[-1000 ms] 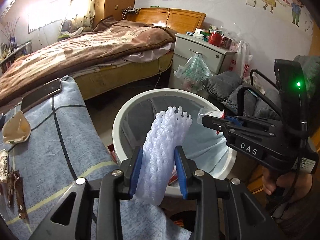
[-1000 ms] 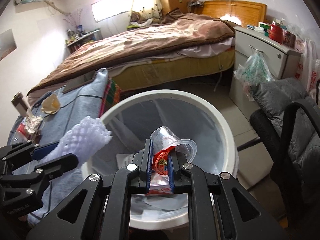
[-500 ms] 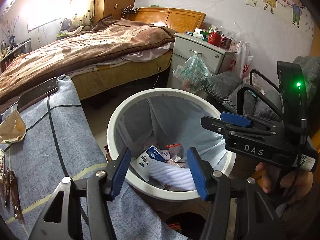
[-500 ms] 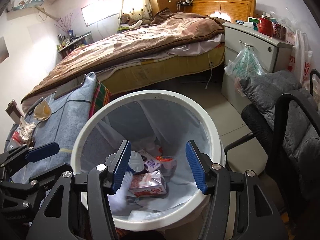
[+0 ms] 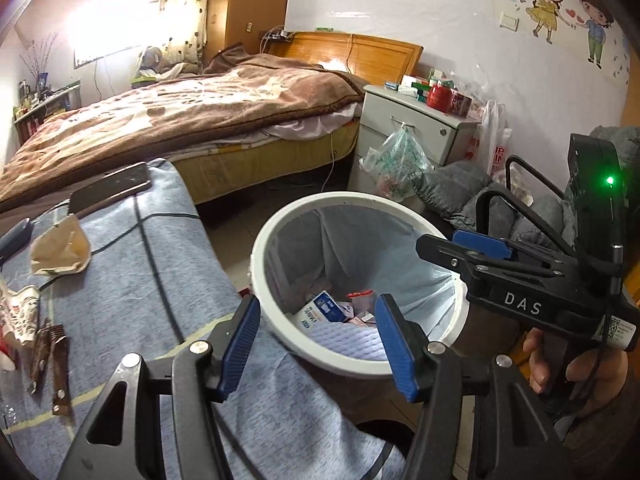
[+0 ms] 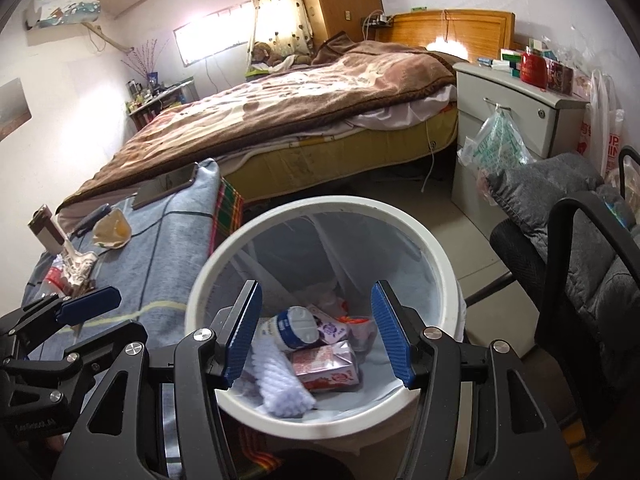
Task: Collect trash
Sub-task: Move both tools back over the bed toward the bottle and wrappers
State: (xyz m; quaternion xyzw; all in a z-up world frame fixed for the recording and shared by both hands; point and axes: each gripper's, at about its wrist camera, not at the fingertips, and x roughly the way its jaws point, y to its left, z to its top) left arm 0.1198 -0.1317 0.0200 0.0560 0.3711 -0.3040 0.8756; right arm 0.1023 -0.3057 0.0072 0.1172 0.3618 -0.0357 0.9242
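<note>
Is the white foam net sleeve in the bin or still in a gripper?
In the bin. The foam net sleeve lies among cartons inside the white bin; the left gripper holds nothing.

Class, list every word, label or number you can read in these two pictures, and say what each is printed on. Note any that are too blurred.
"DAS": white letters on the black body of the right tongs.
Red letters on the white plastic bag beside the grey nightstand: cut off, unreadable.
Print on the blue-and-white carton and pink carton in the white round bin: too blurred.
</note>
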